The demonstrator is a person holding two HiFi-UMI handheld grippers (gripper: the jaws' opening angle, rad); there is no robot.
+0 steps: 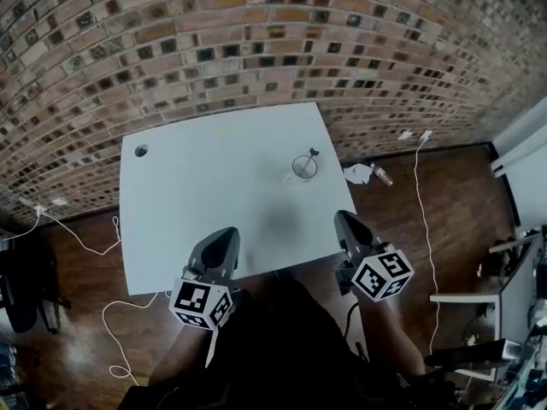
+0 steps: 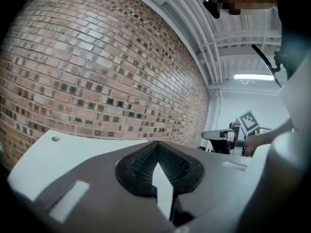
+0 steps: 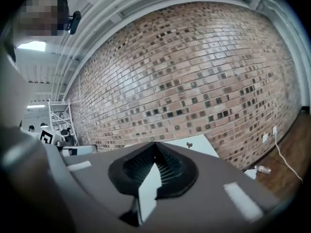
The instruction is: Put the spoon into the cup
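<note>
A small clear cup stands on the white table, toward its far right. The spoon sits in the cup, its handle leaning out to the upper right. My left gripper hangs over the table's near edge, shut and holding nothing; its jaws meet at the tips. My right gripper is at the near right corner, well short of the cup, also shut and holding nothing. In the right gripper view only the spoon's top shows above the jaws.
A round cable hole marks the table's far left corner. Crumpled paper and a small object lie on the wooden floor right of the table. White cables trail over the floor. A brick wall stands behind.
</note>
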